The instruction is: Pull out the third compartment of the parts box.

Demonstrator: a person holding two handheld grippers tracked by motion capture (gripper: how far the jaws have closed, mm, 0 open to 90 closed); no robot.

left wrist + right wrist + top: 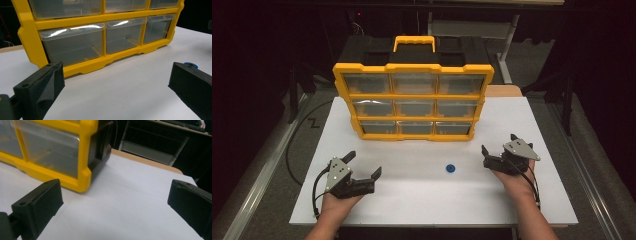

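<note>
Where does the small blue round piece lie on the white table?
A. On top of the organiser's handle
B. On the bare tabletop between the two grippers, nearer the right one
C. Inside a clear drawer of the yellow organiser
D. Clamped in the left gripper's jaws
B: the small blue round piece lies free on the white table, between the left gripper and the right gripper, both open.

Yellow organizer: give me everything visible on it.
The yellow organizer stands upright at the far middle of the white table. It looks plastic: yellow frame and handle, black body behind. Nine clear drawers in three rows of three, all shut and apparently empty. It touches just the table; the blue disc lies apart in front.
</note>
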